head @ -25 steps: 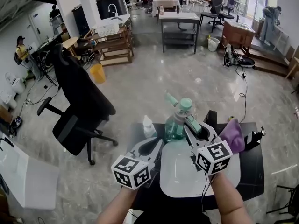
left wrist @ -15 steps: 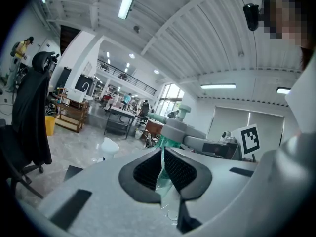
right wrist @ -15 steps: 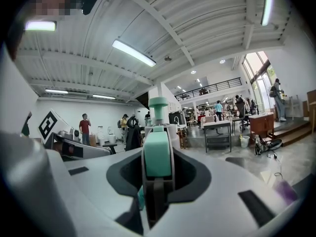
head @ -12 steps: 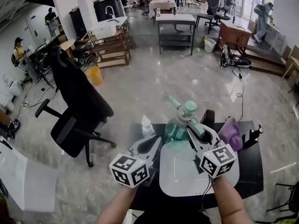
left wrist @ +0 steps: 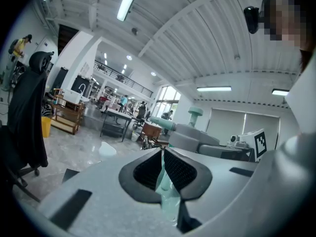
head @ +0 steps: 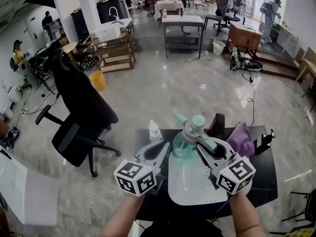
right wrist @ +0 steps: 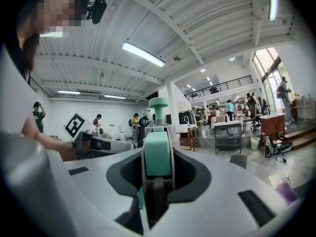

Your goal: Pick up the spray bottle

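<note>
Centre frame: right gripper (head: pixel 201 141) clamps the teal spray bottle (head: pixel 185 146) by its neck; left gripper (head: pixel 166 150), jaws together, sits just beside it.

Centre of the head view: spray bottle (head: pixel 186 146) has a see-through teal body, mint-green cap and trigger, pale grey head; left gripper (head: pixel 166 149) and right gripper (head: pixel 200 143) pale grey with black ribbed pads, their cubes white with black square markers. Below them a white tray (head: pixel 192 191) on a black table (head: pixel 266 174), purple cloth (head: pixel 242 139) at right, small milky-white bottle (head: pixel 155 131) at left. Upper left: black office chair (head: pixel 81 107), yellow bin (head: pixel 98 80), floor (head: pixel 173 83) glossy grey, marbled.
</note>
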The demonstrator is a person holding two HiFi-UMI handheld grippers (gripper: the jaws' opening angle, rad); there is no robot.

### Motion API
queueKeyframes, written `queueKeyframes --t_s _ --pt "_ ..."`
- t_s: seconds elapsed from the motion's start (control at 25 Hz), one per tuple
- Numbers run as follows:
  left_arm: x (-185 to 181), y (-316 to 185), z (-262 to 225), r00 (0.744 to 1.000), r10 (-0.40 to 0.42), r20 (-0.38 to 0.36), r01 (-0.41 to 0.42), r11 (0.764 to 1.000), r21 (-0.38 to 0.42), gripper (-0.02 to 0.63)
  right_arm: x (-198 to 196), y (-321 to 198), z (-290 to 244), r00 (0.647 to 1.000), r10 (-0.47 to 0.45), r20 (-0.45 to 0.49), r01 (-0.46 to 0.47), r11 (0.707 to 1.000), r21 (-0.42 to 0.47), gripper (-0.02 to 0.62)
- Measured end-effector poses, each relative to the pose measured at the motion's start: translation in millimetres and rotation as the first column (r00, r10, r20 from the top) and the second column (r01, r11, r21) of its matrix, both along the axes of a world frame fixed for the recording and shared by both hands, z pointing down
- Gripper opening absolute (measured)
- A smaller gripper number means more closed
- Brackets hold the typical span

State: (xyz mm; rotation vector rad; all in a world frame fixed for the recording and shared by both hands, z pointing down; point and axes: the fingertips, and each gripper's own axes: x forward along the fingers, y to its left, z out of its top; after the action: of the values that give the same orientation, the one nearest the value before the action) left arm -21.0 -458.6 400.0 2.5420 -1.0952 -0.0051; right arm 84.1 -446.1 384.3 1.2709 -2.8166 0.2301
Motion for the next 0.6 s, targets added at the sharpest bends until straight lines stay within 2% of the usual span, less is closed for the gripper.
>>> queueKeyframes --t_s 0.6 --pt "0.4 17.6 -14.3 0.999 0.043 -0.024 -0.042 0.998 0.040 0.015 -26.8 61.8 -8.5 0.993 -0.115 0.010 0.116 0.993 -0.004 0.094"
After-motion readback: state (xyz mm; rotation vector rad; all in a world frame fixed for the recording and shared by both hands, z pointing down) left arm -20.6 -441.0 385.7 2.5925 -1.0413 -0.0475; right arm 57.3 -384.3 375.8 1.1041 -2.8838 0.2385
